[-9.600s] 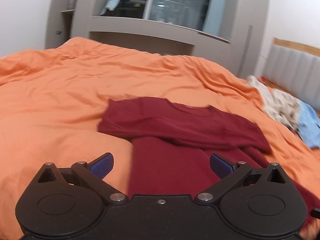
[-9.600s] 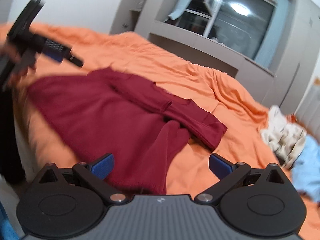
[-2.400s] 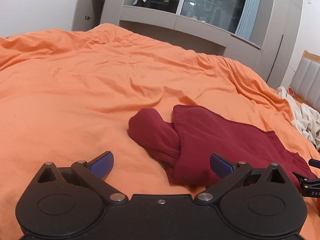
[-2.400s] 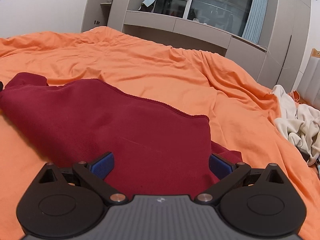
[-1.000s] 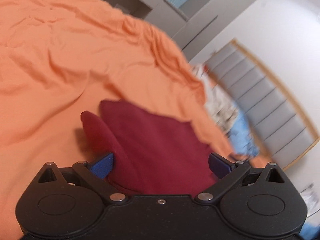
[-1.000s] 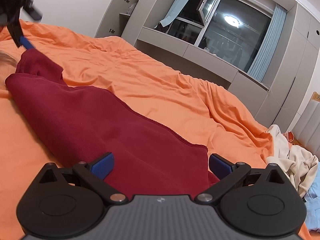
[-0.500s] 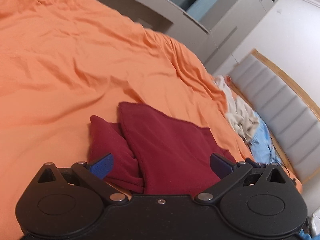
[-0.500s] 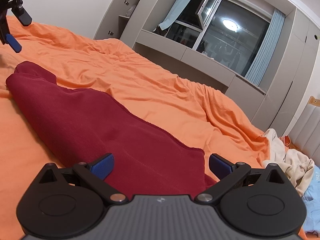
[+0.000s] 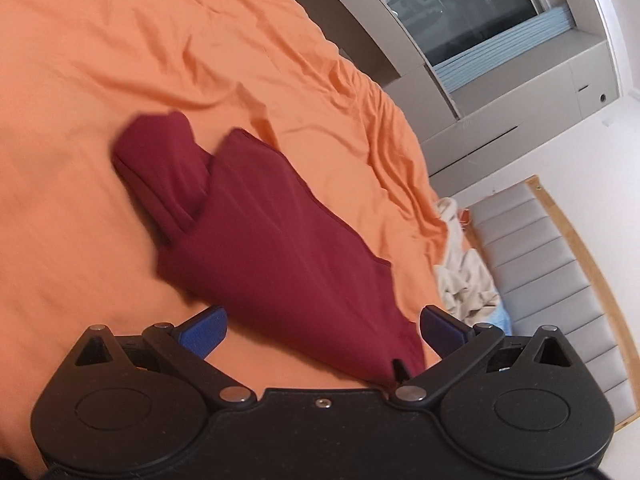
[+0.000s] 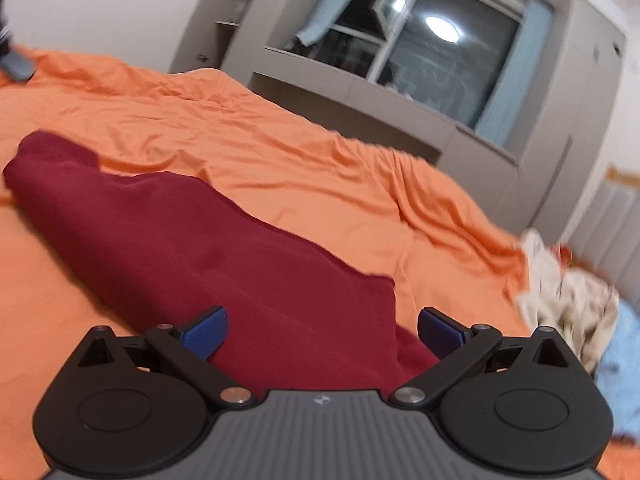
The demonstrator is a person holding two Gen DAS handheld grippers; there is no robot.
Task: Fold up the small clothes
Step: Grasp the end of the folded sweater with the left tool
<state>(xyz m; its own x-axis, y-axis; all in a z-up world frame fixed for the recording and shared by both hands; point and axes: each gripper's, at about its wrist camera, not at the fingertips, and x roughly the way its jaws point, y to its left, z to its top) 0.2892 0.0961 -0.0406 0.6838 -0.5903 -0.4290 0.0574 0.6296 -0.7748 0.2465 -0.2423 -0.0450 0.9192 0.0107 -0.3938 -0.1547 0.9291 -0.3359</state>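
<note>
A dark red shirt (image 9: 276, 248) lies folded in a long band on the orange bed cover (image 9: 120, 60), with a rolled sleeve (image 9: 164, 168) sticking out at its far left end. My left gripper (image 9: 322, 326) is open and empty, hovering above the shirt's near edge. In the right wrist view the same shirt (image 10: 224, 252) runs from far left to just under my right gripper (image 10: 322, 330), which is open and empty above the shirt's near right end.
A heap of cream and light blue clothes (image 10: 576, 304) lies at the bed's right side, also seen in the left wrist view (image 9: 468, 280). A grey padded headboard (image 9: 560, 280) stands behind it. Grey cabinets and a window (image 10: 420, 52) line the far wall.
Both grippers stay open. The left camera has tilted and rolled, so the shirt now lies diagonally in its view. The right camera has tilted a little; the shirt itself has not moved.
</note>
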